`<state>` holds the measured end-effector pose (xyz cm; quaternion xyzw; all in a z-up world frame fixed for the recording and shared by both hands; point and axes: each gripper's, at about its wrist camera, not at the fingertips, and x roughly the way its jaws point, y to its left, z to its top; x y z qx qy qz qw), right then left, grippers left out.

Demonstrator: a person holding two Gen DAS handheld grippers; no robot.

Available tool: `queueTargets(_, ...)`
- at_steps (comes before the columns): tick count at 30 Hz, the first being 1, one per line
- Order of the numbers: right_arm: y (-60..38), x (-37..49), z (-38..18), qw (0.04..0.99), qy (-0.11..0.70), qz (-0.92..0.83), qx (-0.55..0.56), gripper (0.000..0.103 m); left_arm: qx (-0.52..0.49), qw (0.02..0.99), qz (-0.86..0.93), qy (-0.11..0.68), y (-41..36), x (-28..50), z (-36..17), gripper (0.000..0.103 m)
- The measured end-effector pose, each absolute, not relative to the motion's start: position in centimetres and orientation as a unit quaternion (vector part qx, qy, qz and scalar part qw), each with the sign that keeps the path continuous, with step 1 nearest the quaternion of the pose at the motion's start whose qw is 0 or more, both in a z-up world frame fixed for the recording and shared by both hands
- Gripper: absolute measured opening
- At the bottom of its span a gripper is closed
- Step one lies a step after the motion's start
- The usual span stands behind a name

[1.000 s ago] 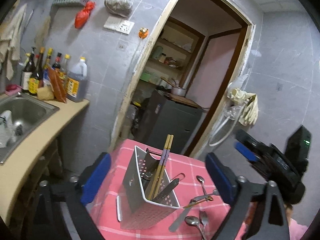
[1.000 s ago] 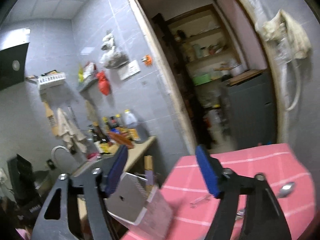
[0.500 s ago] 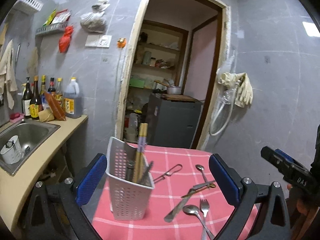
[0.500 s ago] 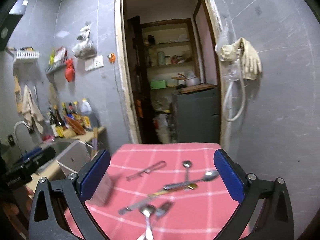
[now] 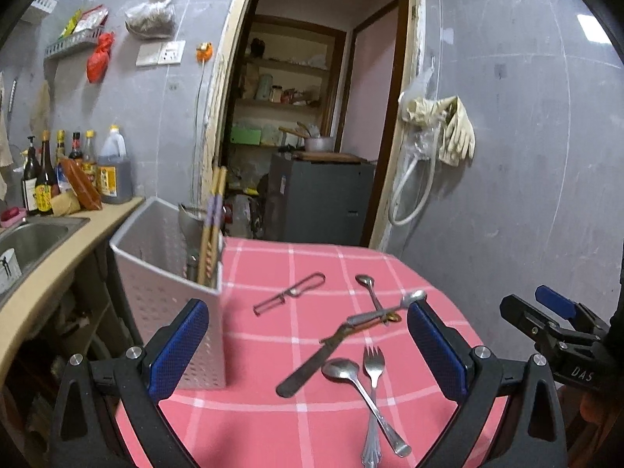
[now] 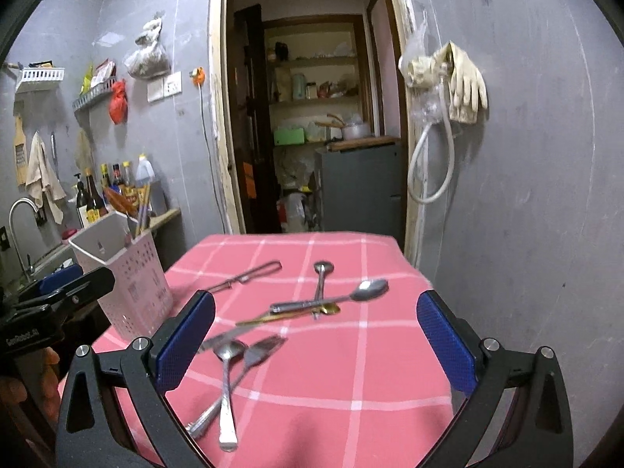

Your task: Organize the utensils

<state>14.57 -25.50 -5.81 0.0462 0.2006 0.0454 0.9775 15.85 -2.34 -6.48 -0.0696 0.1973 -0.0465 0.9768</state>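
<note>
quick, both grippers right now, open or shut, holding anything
Left gripper: open, holding nothing.
Right gripper: open, holding nothing.

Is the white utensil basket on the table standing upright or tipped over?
Upright. The basket stands on its base on the pink tablecloth, with chopsticks sticking up from it.

Rubber gloves (image 5: 454,132) and hose (image 5: 409,191) beside doorway, bottles (image 5: 74,167) on counter (image 5: 58,249).
</note>
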Motion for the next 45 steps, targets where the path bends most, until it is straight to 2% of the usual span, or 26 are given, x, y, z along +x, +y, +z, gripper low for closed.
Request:
queueTargets(9,-26.3,18.1,-9.9,0.967,0.239,0.072,0.059,0.102,-0.077,0.969,-0.026,0.231,-3.2,18.7,-10.0,0.103)
queueTargets(15,-26.6,21.1,-12.1,0.941,0.289,0.142,0.107,0.101,-0.102,0.954,-0.055,0.277,-2.9,20.7,-11.6,0.102)
queueTargets(16,-26.6,21.6,-12.6,0.936,0.297,0.150,0.113,0.096,-0.107,0.951,-0.063,0.282,-2.9,20.8,-11.8,0.101)
queueTargets(17,-26.6,22.1,-13.0,0.929,0.308,0.164,0.122,0.084,-0.111,0.949,-0.072,0.287,-3.0,20.9,-12.0,0.099)
queueTargets(19,-26.5,23.0,-14.0,0.918,0.329,0.178,0.134,0.070,-0.118,0.942,-0.088,0.301,-3.2,21.4,-12.4,0.085)
queueTargets(21,-26.4,24.0,-15.0,0.905,0.347,0.196,0.148,0.061,-0.131,0.931,-0.107,0.322,-3.3,22.0,-13.0,0.077)
queueTargets(23,-26.0,24.8,-15.7,0.895,0.363,0.212,0.147,0.046,-0.150,0.919,-0.125,0.342,-3.4,22.6,-13.6,0.067)
queueTargets(26,-25.0,26.0,-16.8,0.878,0.389,0.236,0.145,0.033,-0.185,0.895,-0.146,0.378,-3.3,23.8,-14.9,0.054)
queueTargets(29,-24.1,26.8,-17.9,0.860,0.417,0.255,0.149,0.026,-0.215,0.874,-0.155,0.408,-3.3,24.9,-16.2,0.043)
queueTargets(30,-23.8,27.1,-18.2,0.855,0.423,0.260,0.151,0.024,-0.227,0.866,-0.158,0.416,-3.3,25.2,-16.7,0.039)
queueTargets(36,-22.9,28.1,-19.5,0.831,0.451,0.279,0.169,0.020,-0.280,0.828,-0.163,0.458,-3.3,26.5,-18.6,0.027)
queueTargets(41,-22.7,29.0,-19.9,0.811,0.468,0.294,0.191,0.020,-0.324,0.803,-0.164,0.473,-3.1,27.3,-19.6,0.025)
queueTargets(45,-22.3,29.9,-20.4,0.790,0.491,0.301,0.213,0.020,-0.350,0.783,-0.159,0.489,-3.1,28.4,-20.4,0.018)
